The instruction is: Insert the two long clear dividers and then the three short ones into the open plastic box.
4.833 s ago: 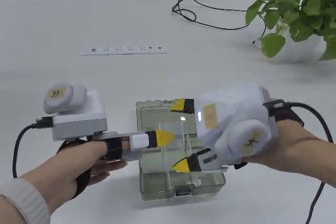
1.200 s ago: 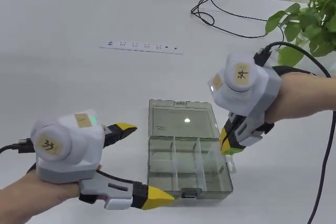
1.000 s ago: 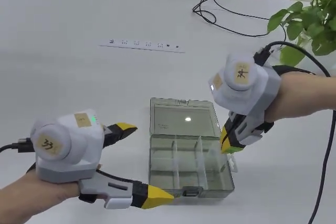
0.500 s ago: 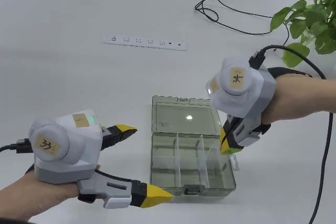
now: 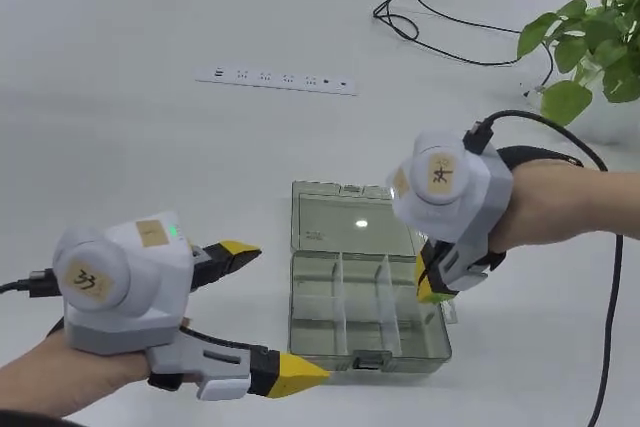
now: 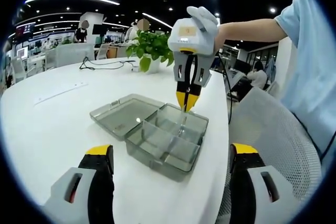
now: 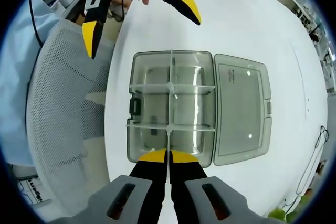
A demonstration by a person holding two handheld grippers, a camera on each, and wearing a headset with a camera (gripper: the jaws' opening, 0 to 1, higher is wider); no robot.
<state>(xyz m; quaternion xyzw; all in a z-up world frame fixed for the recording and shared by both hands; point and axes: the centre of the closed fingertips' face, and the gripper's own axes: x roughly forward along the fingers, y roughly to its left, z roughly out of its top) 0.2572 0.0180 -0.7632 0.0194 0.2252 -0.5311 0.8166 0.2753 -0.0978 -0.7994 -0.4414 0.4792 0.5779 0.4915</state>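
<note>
Two tools: my right tool [image 5: 428, 293] clamps a thin clear plastic divider [image 7: 168, 141] in the open smoky plastic box [image 5: 330, 347], left tool [image 5: 282, 311] gapes wide.

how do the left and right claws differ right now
The left claw is open wide and empty; the right claw is shut on a clear divider. The left claw lies roughly level beside the plastic box's front-left corner; the right claw points down over the box's right edge. Both have yellow tips.
</note>
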